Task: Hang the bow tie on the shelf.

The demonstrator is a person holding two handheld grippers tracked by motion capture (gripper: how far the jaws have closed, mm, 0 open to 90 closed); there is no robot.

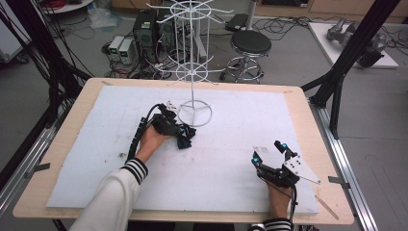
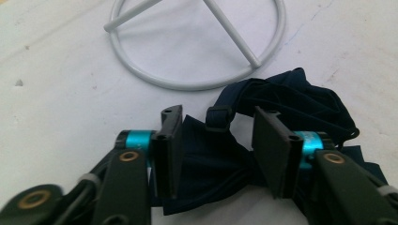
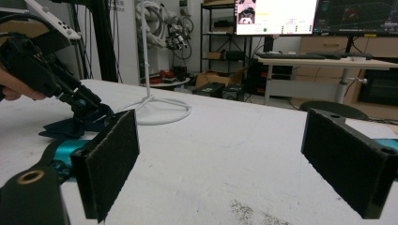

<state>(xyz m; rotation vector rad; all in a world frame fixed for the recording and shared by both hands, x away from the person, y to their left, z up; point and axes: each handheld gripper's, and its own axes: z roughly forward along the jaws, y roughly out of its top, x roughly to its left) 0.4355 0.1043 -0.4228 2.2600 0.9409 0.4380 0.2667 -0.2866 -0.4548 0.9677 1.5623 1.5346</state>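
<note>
Evidently the piece in hand is a dark navy fabric bow tie with a thin strap and a small black slider buckle (image 2: 263, 117), lying crumpled on the white foam mat (image 1: 231, 159) that covers the wooden table (image 1: 82, 96), just beside the ring foot of the white wire display rack (image 1: 194, 113). The left gripper (image 2: 220, 150) is down over it with the pleated middle of the bow between its jaws; they stand at a middling width, and the left gripper view leaves it unclear whether the pads (image 2: 274, 150) already press the cloth or only flank it.

By the look of it the tie will be light, soft and limp — it should fold and sag rather than keep its shape, and there is little to break. Cloth of this kind ought not to slip much against the rough pads. The knot at the centre, where the layers bunch thickest, looks the surest place to take hold; a pinch on the loose strap alone would likely leave the bow dangling and swinging.

The right gripper (image 1: 270, 155) rests near the mat's right front, well apart from the tie — jaws spread wide, nothing between them.
</note>
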